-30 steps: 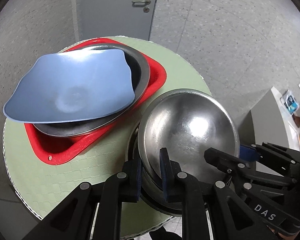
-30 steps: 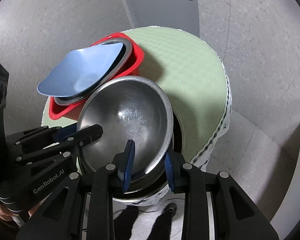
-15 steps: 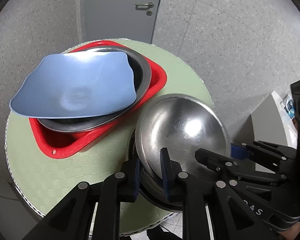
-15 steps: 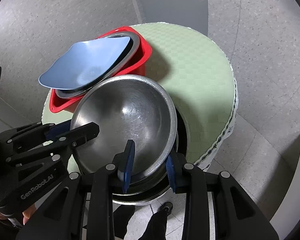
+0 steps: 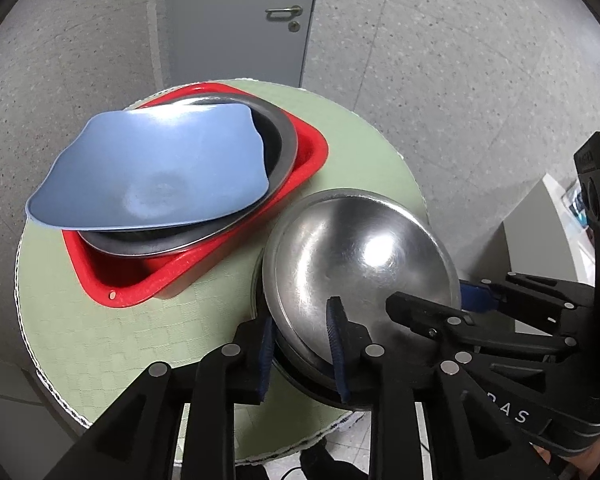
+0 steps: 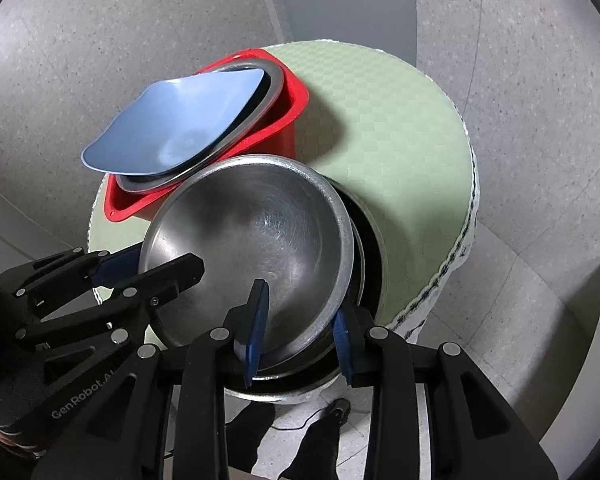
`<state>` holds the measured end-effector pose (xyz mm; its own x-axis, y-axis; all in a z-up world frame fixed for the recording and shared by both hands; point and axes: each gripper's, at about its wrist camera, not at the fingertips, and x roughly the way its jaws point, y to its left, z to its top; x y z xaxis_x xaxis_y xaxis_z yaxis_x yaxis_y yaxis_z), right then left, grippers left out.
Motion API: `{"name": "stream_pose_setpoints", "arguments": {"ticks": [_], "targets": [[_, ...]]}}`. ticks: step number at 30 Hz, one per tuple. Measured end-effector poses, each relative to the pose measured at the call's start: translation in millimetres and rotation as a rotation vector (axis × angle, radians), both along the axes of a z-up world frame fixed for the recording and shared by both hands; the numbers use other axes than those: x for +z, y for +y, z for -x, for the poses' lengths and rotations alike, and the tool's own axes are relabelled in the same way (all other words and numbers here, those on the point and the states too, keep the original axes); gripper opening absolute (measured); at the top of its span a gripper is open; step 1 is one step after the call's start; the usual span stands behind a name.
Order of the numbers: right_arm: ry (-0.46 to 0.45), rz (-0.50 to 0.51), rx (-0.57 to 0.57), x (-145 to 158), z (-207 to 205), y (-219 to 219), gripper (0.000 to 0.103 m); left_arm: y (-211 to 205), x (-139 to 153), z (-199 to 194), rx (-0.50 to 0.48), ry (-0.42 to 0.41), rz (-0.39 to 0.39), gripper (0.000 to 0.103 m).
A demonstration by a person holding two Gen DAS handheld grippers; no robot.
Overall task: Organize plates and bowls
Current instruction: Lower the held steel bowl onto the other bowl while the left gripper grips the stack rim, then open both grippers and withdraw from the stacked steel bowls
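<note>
A steel bowl (image 5: pixel 360 256) (image 6: pixel 256 240) is held tilted above a second steel bowl (image 6: pixel 370 240) that stands at the near edge of the round green table (image 5: pixel 364 136). My left gripper (image 5: pixel 300 344) is shut on the tilted bowl's near-left rim. My right gripper (image 6: pixel 300 320) is shut on its near-right rim. Behind, a red tray (image 5: pixel 304 148) (image 6: pixel 292 92) holds a steel plate (image 5: pixel 284 136) with a blue plate (image 5: pixel 160 172) (image 6: pixel 172 120) lying askew on top.
The table's green checked cloth (image 6: pixel 388 120) shows to the right of the tray. A grey door (image 5: pixel 240 12) is in the wall behind. A white cabinet (image 5: pixel 540 232) stands at the right of the left wrist view. Grey floor surrounds the table.
Both grippers have lifted the steel bowl a little higher off the lower bowl and drawn back slightly. The tray and plates have not moved.
</note>
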<state>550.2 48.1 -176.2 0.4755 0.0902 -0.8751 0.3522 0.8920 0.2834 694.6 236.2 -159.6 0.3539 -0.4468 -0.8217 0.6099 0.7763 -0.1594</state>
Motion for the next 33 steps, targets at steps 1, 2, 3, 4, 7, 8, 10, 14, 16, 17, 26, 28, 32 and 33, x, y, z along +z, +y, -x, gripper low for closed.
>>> {"name": "stream_pose_setpoints", "arguments": {"ticks": [1, 2, 3, 4, 7, 8, 10, 14, 16, 17, 26, 28, 32, 33], "targets": [[-0.001, -0.001, -0.001, 0, 1, 0, 0.032, -1, 0, 0, 0.0, -0.003, -0.003, 0.023], [-0.001, -0.004, -0.003, 0, 1, 1, 0.033, -1, 1, -1, -0.002, -0.003, -0.004, 0.023], [-0.001, -0.003, -0.004, 0, 1, 1, 0.033, -1, 1, -1, -0.002, -0.002, -0.005, 0.023], [-0.002, -0.005, -0.004, 0, 1, 2, 0.033, -1, 1, -1, -0.001, -0.001, -0.006, 0.023], [-0.002, -0.015, -0.007, 1, 3, 1, 0.033, -1, 2, -2, -0.002, 0.0, -0.007, 0.023], [-0.003, -0.019, -0.008, 1, 3, 1, 0.033, -1, 2, -1, -0.001, 0.001, -0.008, 0.024], [-0.004, -0.03, -0.012, 1, 4, -1, 0.033, 0, 2, -1, -0.001, 0.001, -0.009, 0.025], [-0.007, -0.043, -0.014, 3, 5, -2, 0.037, 2, -1, -4, 0.014, 0.018, -0.016, 0.029], [-0.014, -0.049, -0.016, 4, 6, -3, 0.039, 1, 1, -3, 0.014, 0.014, -0.013, 0.029], [-0.017, -0.054, -0.019, 5, 6, -5, 0.04, 1, 1, -3, 0.013, 0.012, -0.016, 0.03], [-0.079, -0.04, -0.054, 17, 17, -15, 0.054, 7, 11, -1, 0.077, -0.025, -0.004, 0.061], [-0.097, -0.038, -0.057, 20, 22, -16, 0.055, 8, 13, 5, 0.086, -0.041, -0.001, 0.067], [-0.131, -0.033, -0.059, 27, 32, -20, 0.06, 10, 18, 22, 0.118, -0.082, 0.007, 0.075], [-0.142, -0.029, -0.058, 29, 35, -21, 0.061, 11, 21, 27, 0.135, -0.095, 0.01, 0.078]]}}
